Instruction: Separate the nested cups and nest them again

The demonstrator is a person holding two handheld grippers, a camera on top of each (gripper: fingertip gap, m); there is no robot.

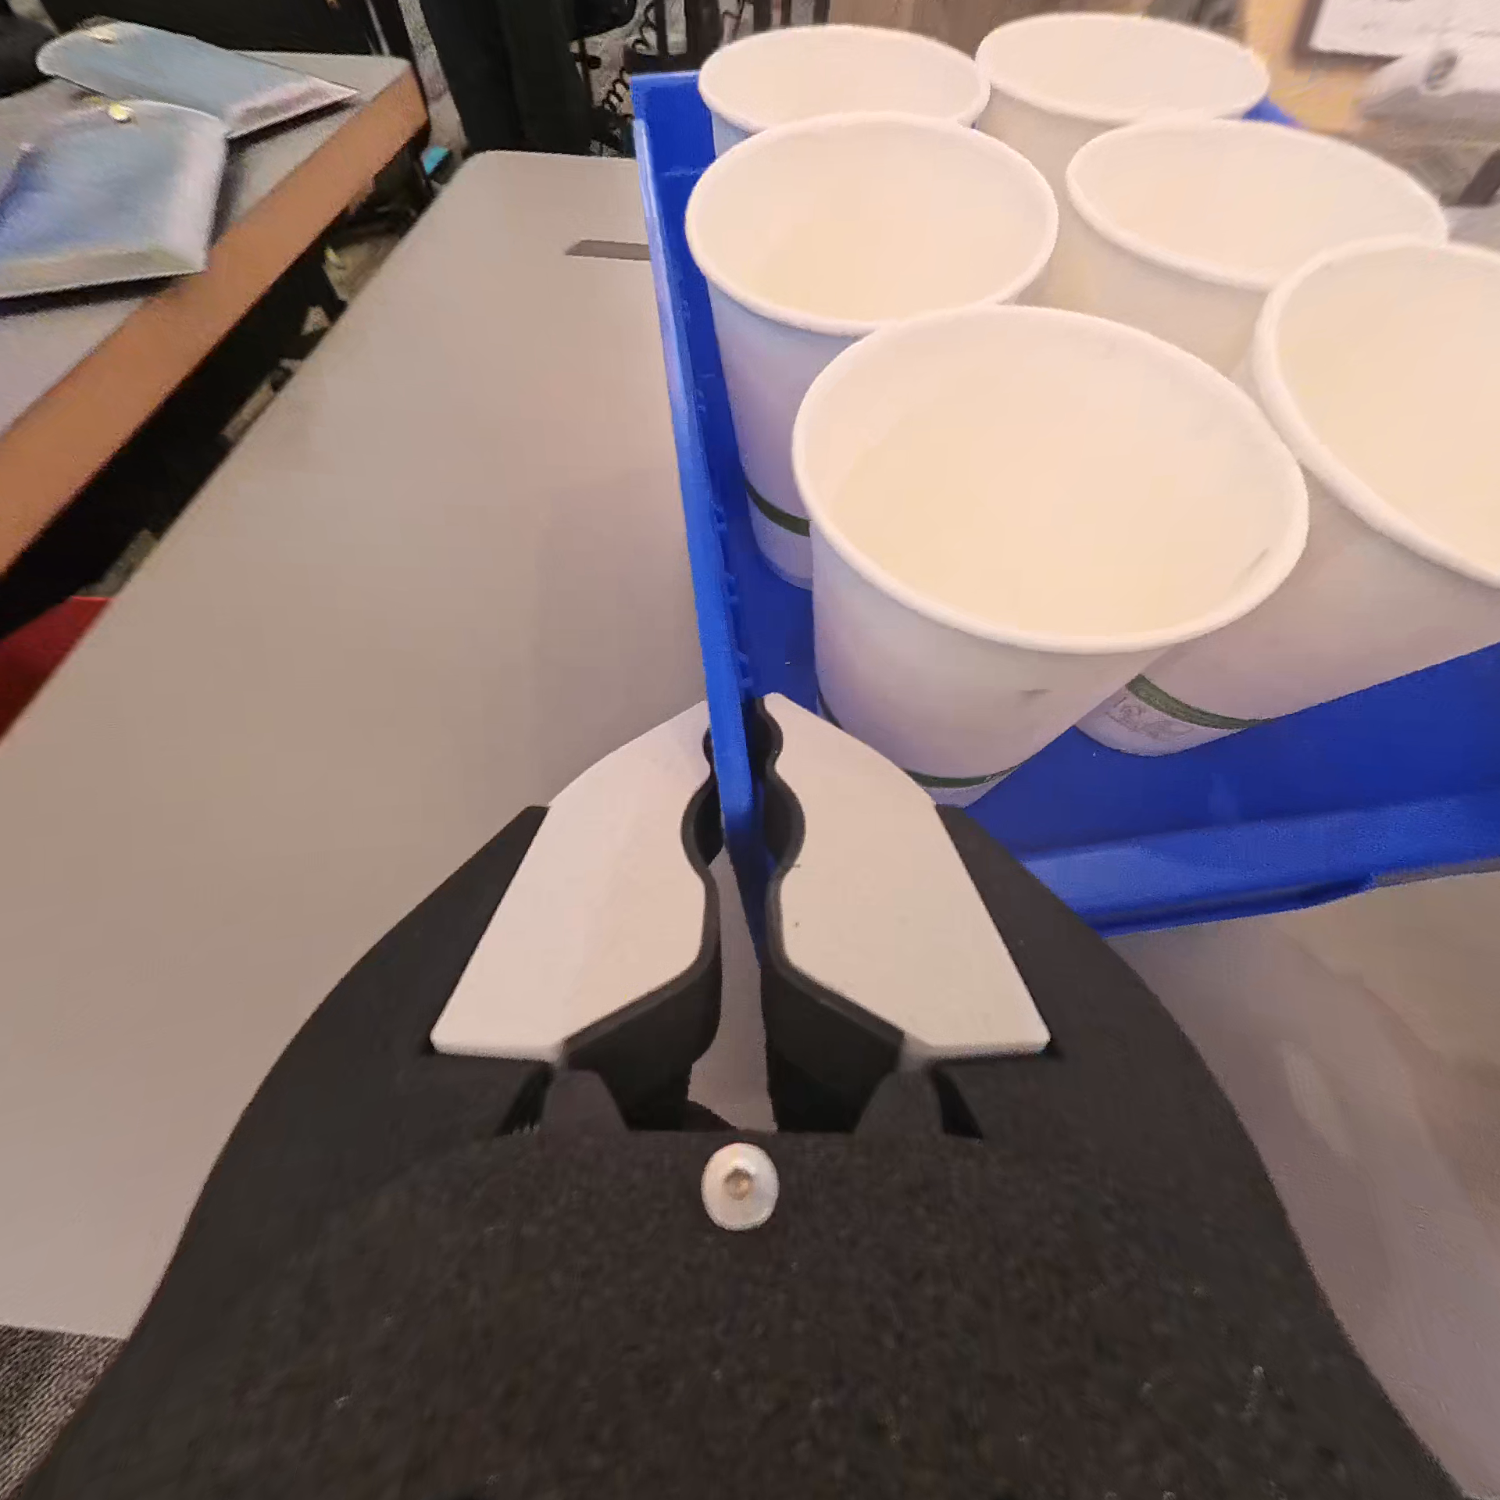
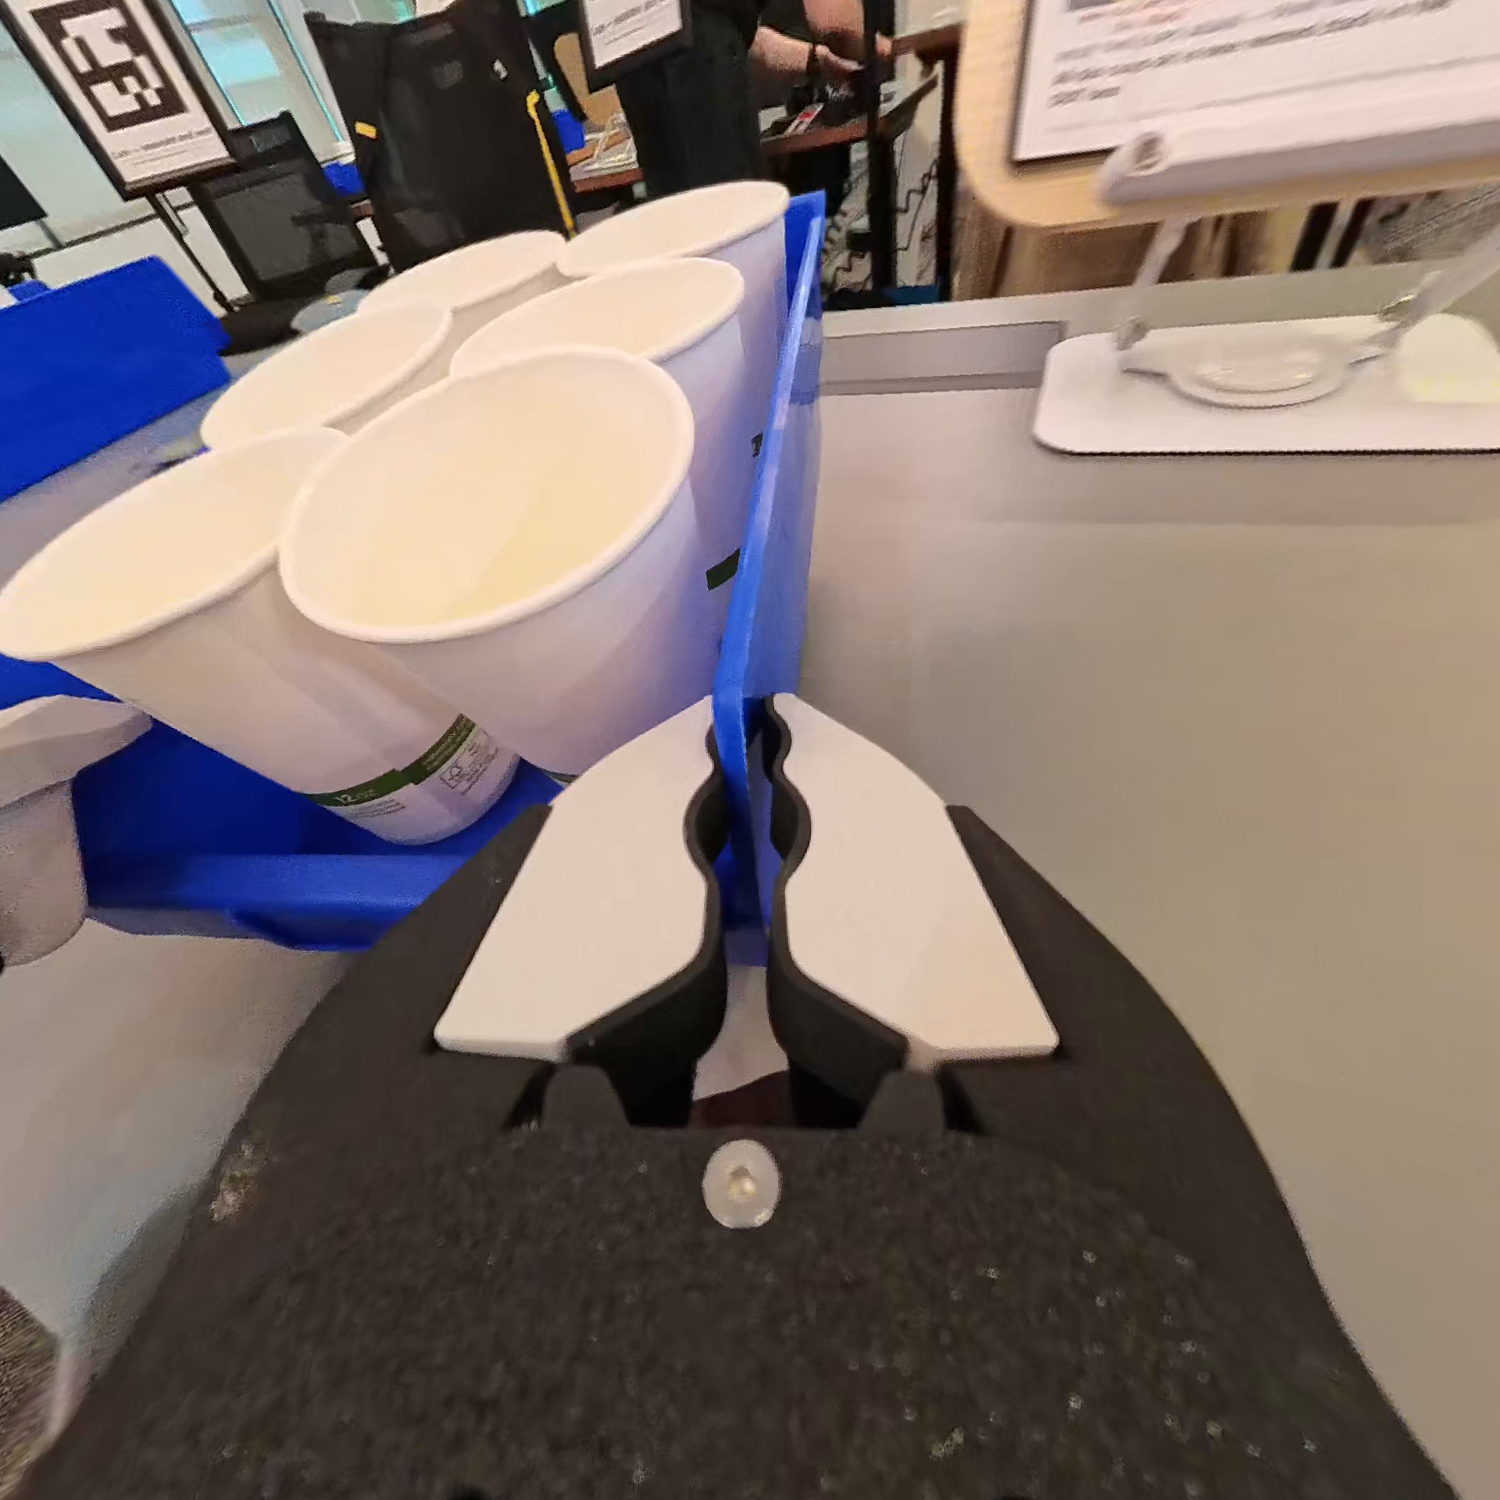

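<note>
Cups [image 1: 1047, 519] with green, seemingly printed bands

The left claw [image 1: 737, 763] is pinched nearly closed, fingers pointing forward and level; the right claw [image 2: 743, 743] is pinched likewise.

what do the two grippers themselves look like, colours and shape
Both look alike: the left gripper and right gripper each have two pale grey, wedge-shaped fingers with wavy black inner pads, set in a rounded black, felt-textured body with one silver screw at the centre. No cables, markings or sleeves show.
</note>
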